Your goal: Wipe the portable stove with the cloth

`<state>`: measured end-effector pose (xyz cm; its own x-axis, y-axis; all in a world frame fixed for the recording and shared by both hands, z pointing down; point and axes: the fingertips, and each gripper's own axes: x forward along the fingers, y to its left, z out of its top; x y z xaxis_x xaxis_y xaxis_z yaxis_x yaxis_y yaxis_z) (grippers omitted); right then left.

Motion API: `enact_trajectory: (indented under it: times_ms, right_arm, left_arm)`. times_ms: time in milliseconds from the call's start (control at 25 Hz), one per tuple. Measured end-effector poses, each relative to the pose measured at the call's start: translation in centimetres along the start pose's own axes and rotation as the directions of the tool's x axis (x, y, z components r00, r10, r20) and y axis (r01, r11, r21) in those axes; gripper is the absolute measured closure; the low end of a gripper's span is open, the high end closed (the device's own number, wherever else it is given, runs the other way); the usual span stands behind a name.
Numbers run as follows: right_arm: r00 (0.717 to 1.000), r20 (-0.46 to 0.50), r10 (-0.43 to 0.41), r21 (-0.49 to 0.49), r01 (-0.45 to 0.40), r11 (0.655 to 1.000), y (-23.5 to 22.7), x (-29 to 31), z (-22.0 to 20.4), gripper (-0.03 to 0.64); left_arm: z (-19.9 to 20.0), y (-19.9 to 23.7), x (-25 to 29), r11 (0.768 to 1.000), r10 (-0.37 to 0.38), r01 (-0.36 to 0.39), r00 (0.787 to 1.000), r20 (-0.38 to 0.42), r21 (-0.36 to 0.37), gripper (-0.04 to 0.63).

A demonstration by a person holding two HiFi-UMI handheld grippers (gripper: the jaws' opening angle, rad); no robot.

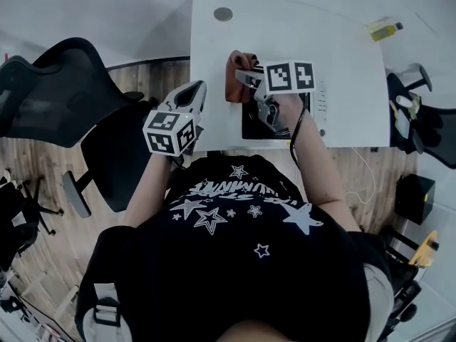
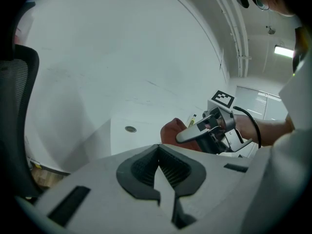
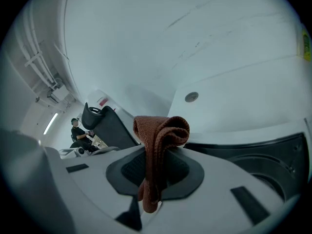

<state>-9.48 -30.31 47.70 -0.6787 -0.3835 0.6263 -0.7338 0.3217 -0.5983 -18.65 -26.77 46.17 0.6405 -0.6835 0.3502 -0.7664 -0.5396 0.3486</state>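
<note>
R gripper (image 3: 155, 172): jaws clamped on the cloth (image 3: 158, 145); grey moulded body, dark ribbed pads either side of the fabric.
Cloth: rust-brown, coarse ribbed weave, folded into a thick band. The bunched loop stands above the jaws and a narrow tail hangs below them.
Cloth position: in head view the cloth (image 1: 235, 80) sits at the tip of the R gripper (image 1: 246, 78), by the far-left corner of the portable stove (image 1: 255, 125). Contact w/ stove cannot be told.
Portable stove: flat, black, glossy top w/ a circular ring (image 3: 265, 167); white control strip on its right side. It rests on the worktop (image 1: 342, 48), near the front edge.
L gripper (image 2: 158, 172): jaws together, nothing between them; same grey shell, dark grooved pads meeting in a V.
L gripper position: in head view the L gripper (image 1: 194, 92) is held beside the worktop's left edge, apart from stove and cloth.
Worktop: white, smooth, matt; round grey grommet (image 1: 223, 14) near the far edge.
Other: black mesh chair (image 1: 57, 91) at left.
</note>
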Motion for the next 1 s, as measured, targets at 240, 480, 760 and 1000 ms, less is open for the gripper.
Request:
enact_trajectory:
  times_ms: [240, 480, 760, 1000]
  right_arm:
    - [0.997, -0.030, -0.072, -0.028, 0.071, 0.997, -1.4, 0.2, 0.1, 0.555]
    - [0.997, -0.033, -0.076, 0.000, 0.076, 0.997, -3.3, -1.1, 0.4, 0.555]
    - [0.997, -0.028, -0.074, 0.015, 0.074, 0.997, -5.9, -4.1, 0.2, 0.555]
    - [0.997, -0.008, -0.079, 0.038, 0.080, 0.996, -8.4, -6.8, -0.1, 0.555]
  left_arm:
    - [-0.1, -0.1, 0.3, 1.000, -0.001, 0.000, 1.000, -0.003, -0.013, 0.588]
    - [-0.1, -0.8, 0.8, 0.999, 0.022, -0.022, 1.000, 0.004, -0.030, 0.588]
    - [0.0, -3.2, 2.1, 0.999, 0.047, -0.046, 0.999, 0.005, -0.027, 0.588]
    - [0.2, -5.9, 3.2, 0.999, 0.042, -0.042, 0.999, 0.012, -0.025, 0.588]
